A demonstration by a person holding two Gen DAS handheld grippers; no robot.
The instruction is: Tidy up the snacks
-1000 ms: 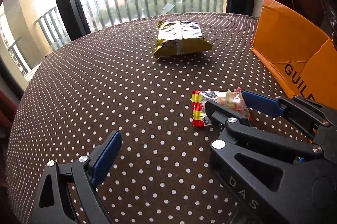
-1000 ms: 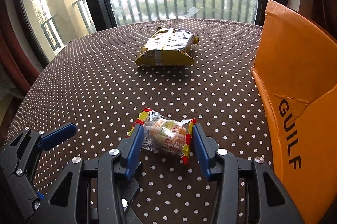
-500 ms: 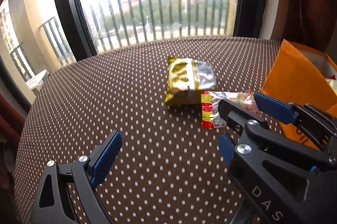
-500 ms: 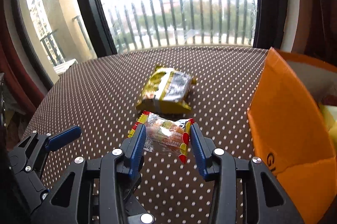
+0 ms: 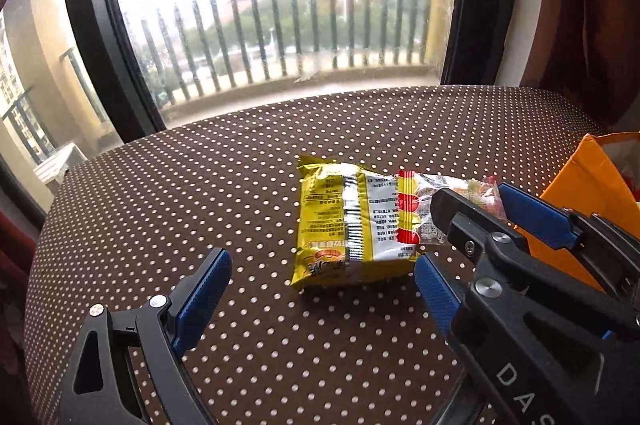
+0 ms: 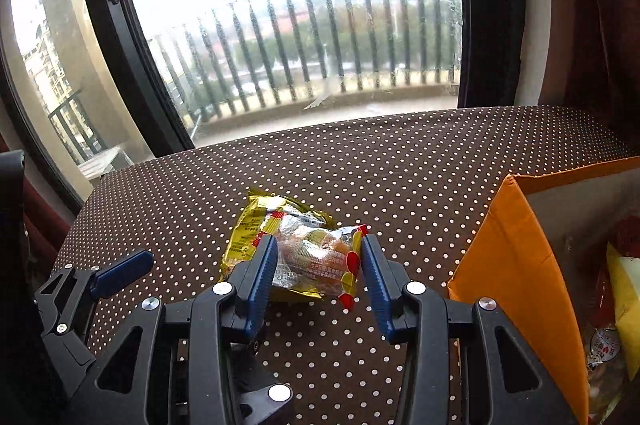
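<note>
Brown cloth dotted with white covers the round table (image 6: 400, 165) where a person works two handheld grippers before a tall window (image 6: 304, 25). The right gripper (image 6: 318, 265) grips a small clear snack packet (image 6: 316, 257) with red-and-yellow crimped ends, its blue pads (image 6: 262, 275) pressed against both sides of the wrapper — the packet is raised clear of the cloth. Just beyond those fingertips, partly hidden behind the packet, a yellow snack bag (image 6: 250, 229) lies flat on the table. Off to the right of the fingers stands an open orange cardboard box (image 6: 508, 249), more packaged snacks showing inside it. The left gripper (image 5: 320, 289) stands wide with nothing between its blue pads (image 5: 202, 299); the yellow bag (image 5: 340, 225) lies ahead of its fingertips, printed back upward, a silver seam running down the middle. From this side the right gripper (image 5: 468, 209) crosses in front of the left one's right-hand finger, with the clear packet (image 5: 424, 209) held above the yellow bag's right edge and the orange box (image 5: 592, 193) beyond it.
</note>
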